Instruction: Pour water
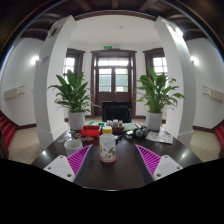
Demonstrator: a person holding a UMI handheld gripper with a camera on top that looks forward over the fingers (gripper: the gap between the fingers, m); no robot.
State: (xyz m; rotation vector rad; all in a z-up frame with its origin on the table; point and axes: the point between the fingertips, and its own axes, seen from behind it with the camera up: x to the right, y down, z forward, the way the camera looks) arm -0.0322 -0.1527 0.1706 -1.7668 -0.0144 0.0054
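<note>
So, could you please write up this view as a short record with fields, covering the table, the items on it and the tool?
surface: dark round table
nearest item: white bottle with a pale label, upright, just ahead of the tool's fingers
left of bottle: small white cup
behind bottle: red container
tool: open, holding nothing; pink pads at either side
background: two potted leafy plants flanking a dark wooden door
</note>
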